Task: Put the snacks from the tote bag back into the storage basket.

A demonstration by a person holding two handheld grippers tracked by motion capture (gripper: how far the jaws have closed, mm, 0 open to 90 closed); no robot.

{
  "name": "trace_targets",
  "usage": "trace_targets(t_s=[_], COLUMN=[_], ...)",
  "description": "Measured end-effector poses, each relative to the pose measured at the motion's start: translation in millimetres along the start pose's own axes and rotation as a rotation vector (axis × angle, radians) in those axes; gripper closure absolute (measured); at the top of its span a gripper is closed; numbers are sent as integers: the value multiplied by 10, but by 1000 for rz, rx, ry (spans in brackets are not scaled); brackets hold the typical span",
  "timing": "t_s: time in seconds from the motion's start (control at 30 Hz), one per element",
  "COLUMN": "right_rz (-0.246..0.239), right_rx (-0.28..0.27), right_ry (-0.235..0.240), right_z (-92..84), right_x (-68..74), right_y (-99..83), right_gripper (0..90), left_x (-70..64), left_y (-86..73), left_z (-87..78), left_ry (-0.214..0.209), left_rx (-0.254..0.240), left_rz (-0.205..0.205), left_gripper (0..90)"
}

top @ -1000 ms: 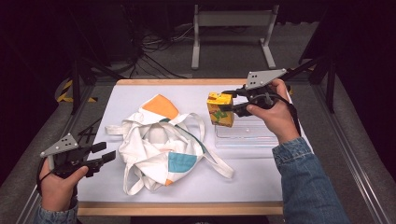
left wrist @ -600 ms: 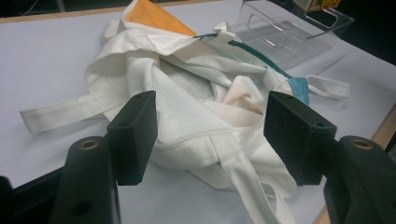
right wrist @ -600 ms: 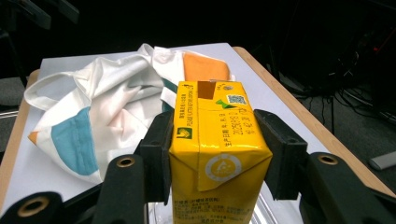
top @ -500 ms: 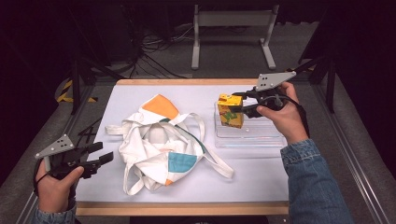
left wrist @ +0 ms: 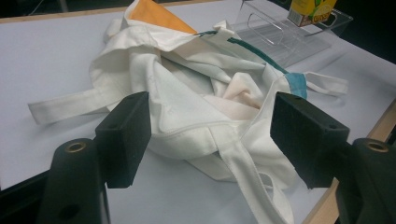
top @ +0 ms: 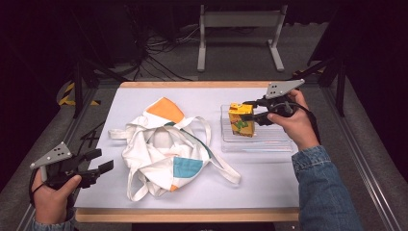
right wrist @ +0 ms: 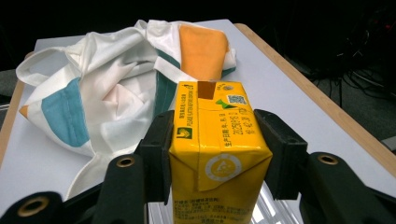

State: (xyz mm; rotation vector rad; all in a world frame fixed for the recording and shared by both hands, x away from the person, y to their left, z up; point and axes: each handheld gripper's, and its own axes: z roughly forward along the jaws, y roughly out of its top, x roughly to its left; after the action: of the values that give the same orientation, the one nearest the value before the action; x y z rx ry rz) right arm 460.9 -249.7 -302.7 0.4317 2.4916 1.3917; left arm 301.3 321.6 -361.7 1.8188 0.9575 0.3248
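Right now your right hand [top: 293, 126] reaches level over the clear tray [top: 279, 144], right gripper [top: 254, 111] jaws clamped on the upright yellow juice carton [top: 241, 120], which sits at the tray's left end. Your left hand [top: 50, 197] rests at the counter's [top: 269, 178] near-left corner, left gripper [top: 102, 161] jaws just been opening, wide apart, nothing between them, aimed at the crumpled tote bag [top: 163, 149].

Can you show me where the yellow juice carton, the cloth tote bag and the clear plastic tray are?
yellow juice carton [right wrist: 219, 140], right gripper view, on its front face.
cloth tote bag [top: 159, 159], high view, on its white middle.
clear plastic tray [top: 269, 142], high view, on its bare floor.
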Motion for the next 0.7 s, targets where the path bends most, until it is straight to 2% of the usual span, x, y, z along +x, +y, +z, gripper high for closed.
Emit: trace_targets(t_s=[0.43,0.7], right_rz=[16,1], right_rx=[62,101], right_ry=[8,46], right_z=[169,283], right_x=[-34,-1], right_y=[-226,-283], right_gripper=[509,507], left_x=[-7,-1], left_y=[-5,-9], left_z=[8,15], left_ry=[5,3], left_rx=[5,4], left_rz=[-2,4], left_gripper=[289,289])
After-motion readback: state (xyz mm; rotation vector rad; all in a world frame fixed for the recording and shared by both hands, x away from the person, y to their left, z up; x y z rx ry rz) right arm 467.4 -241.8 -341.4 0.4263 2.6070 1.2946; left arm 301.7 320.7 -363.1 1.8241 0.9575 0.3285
